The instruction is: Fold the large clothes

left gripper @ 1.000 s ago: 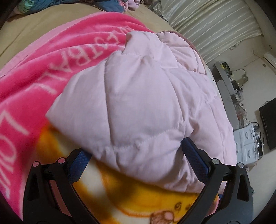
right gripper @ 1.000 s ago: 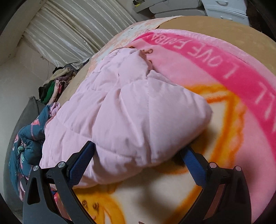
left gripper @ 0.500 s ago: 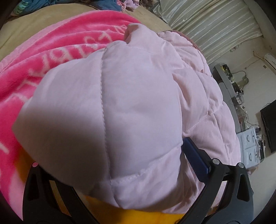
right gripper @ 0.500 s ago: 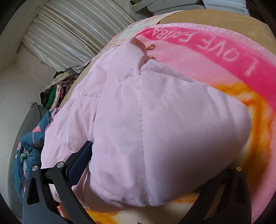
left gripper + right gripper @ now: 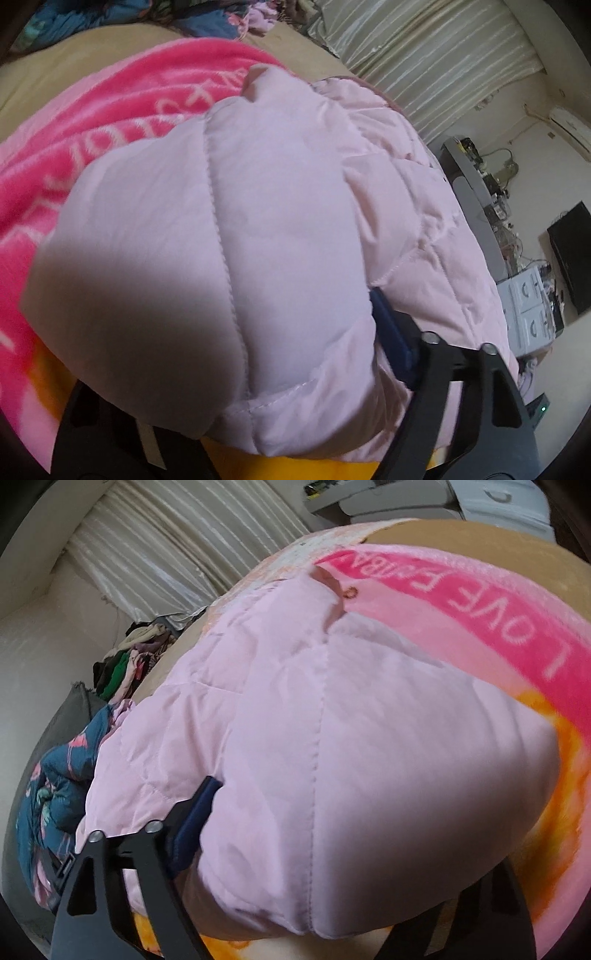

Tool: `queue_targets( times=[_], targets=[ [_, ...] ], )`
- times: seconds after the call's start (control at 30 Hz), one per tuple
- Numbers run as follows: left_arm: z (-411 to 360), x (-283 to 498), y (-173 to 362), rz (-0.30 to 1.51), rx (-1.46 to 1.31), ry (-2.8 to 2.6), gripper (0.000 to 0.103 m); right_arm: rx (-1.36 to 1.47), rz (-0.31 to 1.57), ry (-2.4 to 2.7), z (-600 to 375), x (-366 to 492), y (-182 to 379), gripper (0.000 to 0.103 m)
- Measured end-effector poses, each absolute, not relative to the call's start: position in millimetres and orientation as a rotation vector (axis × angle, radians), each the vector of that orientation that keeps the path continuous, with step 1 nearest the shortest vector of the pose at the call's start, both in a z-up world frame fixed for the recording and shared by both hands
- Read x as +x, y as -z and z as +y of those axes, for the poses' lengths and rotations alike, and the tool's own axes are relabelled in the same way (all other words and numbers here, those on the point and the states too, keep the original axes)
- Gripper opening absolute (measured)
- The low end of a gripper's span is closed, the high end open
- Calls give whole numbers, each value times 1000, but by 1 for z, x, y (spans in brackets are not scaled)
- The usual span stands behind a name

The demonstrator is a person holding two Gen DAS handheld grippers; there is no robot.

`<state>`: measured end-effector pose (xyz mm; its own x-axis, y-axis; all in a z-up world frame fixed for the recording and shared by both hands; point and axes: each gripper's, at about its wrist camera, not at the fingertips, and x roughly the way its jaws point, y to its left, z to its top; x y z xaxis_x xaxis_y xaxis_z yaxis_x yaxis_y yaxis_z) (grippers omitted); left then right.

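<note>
A puffy pale-pink quilted jacket [image 5: 266,229] lies bunched on a bright pink fleece blanket with white lettering and an orange print [image 5: 110,122], spread over a tan-sheeted bed [image 5: 461,535]. The left tool [image 5: 236,373] tilts down toward the bed, and its jaws have just been closing around a thick fold of the jacket; its blue right pad [image 5: 391,343] presses into the fabric, while the other pad is buried beneath it. The right tool [image 5: 332,864] slants down likewise, jaws just closing on the jacket's opposite bulge, its blue left pad [image 5: 192,823] sunk in the padding. A dark floral cloth [image 5: 55,794] lies heaped beside the jacket.
</note>
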<state>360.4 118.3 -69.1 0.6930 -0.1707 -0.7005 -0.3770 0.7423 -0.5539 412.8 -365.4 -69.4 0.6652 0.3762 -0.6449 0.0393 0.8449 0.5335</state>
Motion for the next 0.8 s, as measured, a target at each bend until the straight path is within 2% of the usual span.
queue_targets(
  times=[0.1,0.17,0.23,0.53,0.8],
  targets=[
    [111,360,58,804,-686,-132,49,495,825,-222,-360,414,62,62],
    [103,359,48,793,-628,-131,35,445,816,-236,-355,413,55,55],
    [98,357,39,774,-589,-129,31,390,806,-245,-351,411,48,47],
    [82,330,-2,705,-458,-99,27,154,722,-276,-330,383,1,35],
    [82,275,-21,679,-460,-77,27,5,630,-335,-316,319,-35,34]
  ],
)
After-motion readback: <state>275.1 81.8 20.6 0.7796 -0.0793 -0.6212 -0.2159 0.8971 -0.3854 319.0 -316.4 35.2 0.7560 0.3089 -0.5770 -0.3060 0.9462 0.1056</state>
